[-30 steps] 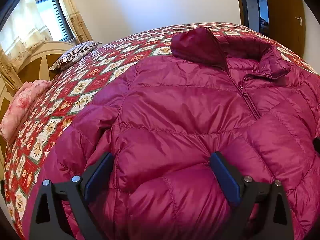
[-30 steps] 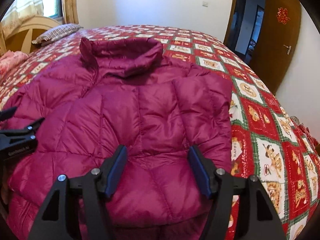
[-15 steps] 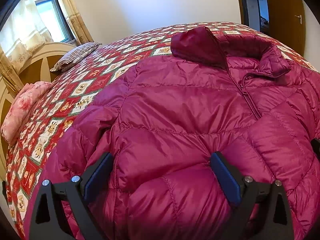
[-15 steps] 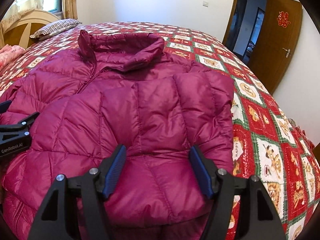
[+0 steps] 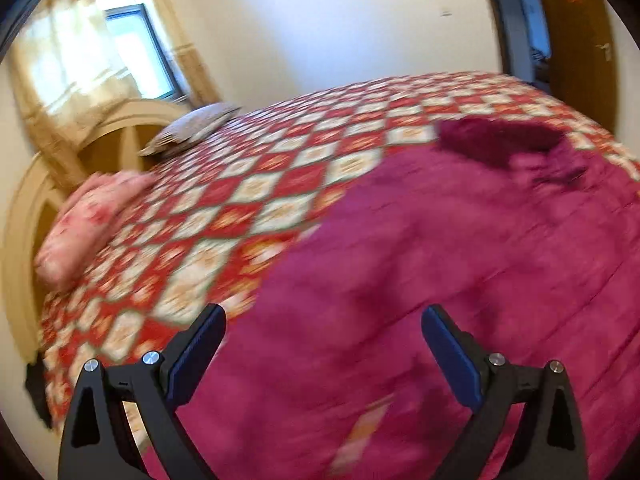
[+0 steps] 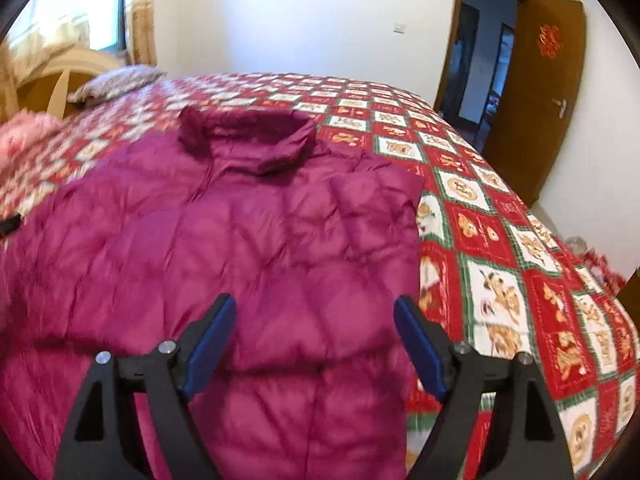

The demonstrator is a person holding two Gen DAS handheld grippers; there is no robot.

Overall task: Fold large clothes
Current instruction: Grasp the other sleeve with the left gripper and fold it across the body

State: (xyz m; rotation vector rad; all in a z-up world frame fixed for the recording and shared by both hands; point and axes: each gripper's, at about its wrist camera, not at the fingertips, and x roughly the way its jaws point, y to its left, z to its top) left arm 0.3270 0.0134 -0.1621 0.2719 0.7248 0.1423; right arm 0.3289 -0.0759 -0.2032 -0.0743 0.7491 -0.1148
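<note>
A large magenta puffer jacket (image 6: 248,240) lies flat on the bed, front up, collar (image 6: 248,136) at the far end. In the blurred left wrist view the jacket (image 5: 460,280) fills the right and lower part. My left gripper (image 5: 322,328) hangs open above the jacket's left edge, with nothing between its fingers. Over the lower right part of the jacket my right gripper (image 6: 314,316) stands open, its jaws still opening, and its pads press on nothing. A black bit of the left gripper shows at the left edge of the right wrist view.
The bed carries a red, white and green patterned quilt (image 6: 500,248). A striped pillow (image 5: 196,128) and a pink bundle (image 5: 88,220) lie by the wooden headboard (image 5: 36,208). A window (image 5: 132,48) is far left, an open brown door (image 6: 536,100) at right.
My left gripper has swung left and back, so more quilt shows and the jacket sits further right. The right gripper has drawn back a little and its jaws stand wider.
</note>
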